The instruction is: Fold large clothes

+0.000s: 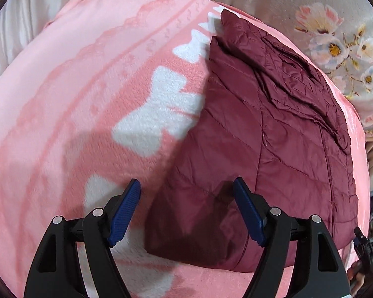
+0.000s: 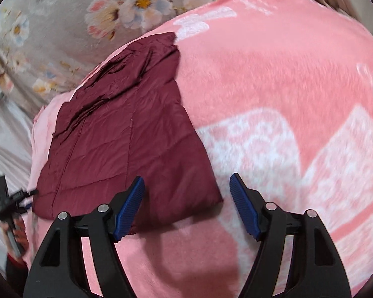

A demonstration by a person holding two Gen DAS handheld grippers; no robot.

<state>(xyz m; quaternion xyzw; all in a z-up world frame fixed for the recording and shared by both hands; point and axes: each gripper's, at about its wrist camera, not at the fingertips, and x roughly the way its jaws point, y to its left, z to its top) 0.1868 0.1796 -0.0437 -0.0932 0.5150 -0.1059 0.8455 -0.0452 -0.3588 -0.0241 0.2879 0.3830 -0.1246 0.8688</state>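
Near blanket (image 1: pixel 62 99) edge, folded jacket (image 1: pixel 273 149); my left tongs (image 1: pixel 186 213) and right tongs (image 2: pixel 186 208) gape empty; next, grip its near corners for another fold

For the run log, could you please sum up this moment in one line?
jacket: folded, on pink blanket | left gripper: open, above jacket | right gripper: open, empty

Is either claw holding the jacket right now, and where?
Neither. The left claw and right claw both hang open above the folded jacket's near edge, gripping nothing.
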